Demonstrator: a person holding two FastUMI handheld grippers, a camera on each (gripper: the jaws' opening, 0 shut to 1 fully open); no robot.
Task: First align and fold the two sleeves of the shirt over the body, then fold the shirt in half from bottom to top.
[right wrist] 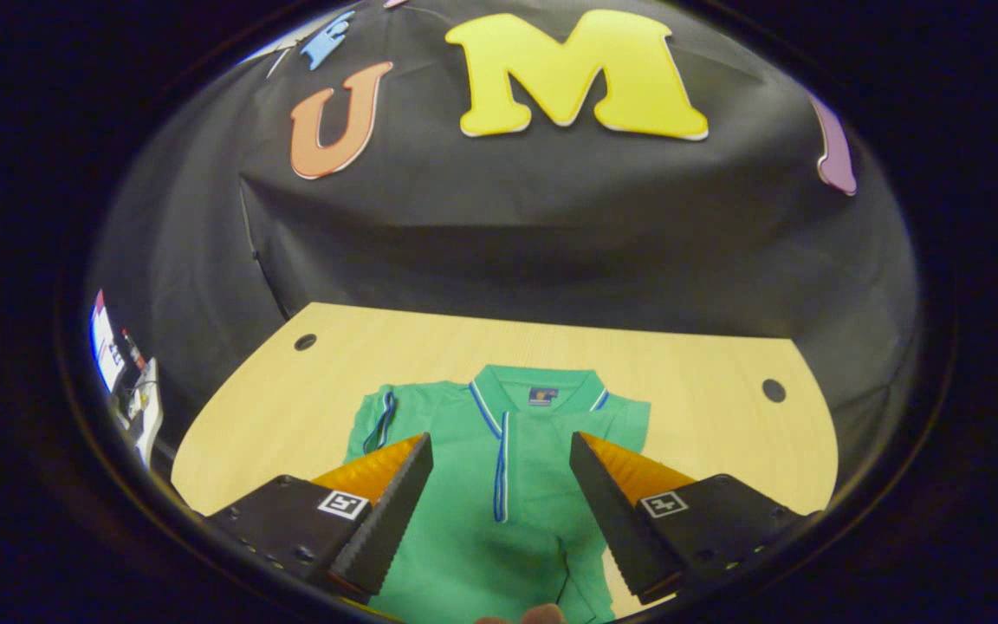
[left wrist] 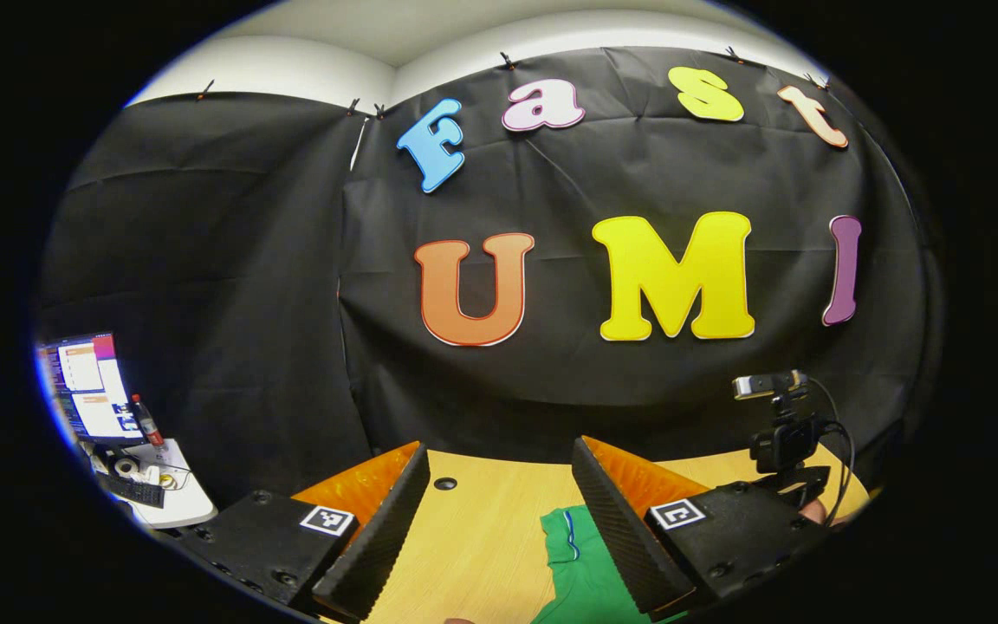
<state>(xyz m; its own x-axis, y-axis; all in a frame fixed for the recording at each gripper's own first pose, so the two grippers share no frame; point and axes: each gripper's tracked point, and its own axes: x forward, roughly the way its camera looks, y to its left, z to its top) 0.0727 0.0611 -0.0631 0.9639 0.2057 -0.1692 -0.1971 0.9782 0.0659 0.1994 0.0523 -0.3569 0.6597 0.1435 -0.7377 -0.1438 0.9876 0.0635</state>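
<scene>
One green short-sleeved polo shirt (right wrist: 499,485) with blue-and-white trim lies flat on the pale wooden surface (right wrist: 707,390), low and centred in the right gripper view, collar toward the black cloth wall and both sleeves already turned in over the body. The right tool (right wrist: 501,481) hangs above the shirt's chest with its two fingers spread wide, the buttoned placket running up between them; they pinch nothing. In the left gripper view the left tool (left wrist: 499,511) is likewise spread and empty, pointing across the surface (left wrist: 482,529) toward the wall, with one edge of the shirt (left wrist: 581,572) at the bottom of the frame, beside and partly behind its right-hand finger. That view also takes in one small black camera on a stand (left wrist: 783,433) at the lower right, and one lit monitor (left wrist: 87,386) at the far left with a red-capped bottle (left wrist: 147,422) beside it. Two round cable holes (right wrist: 306,341) pierce the surface in the right gripper view, one toward each side of the frame.
</scene>
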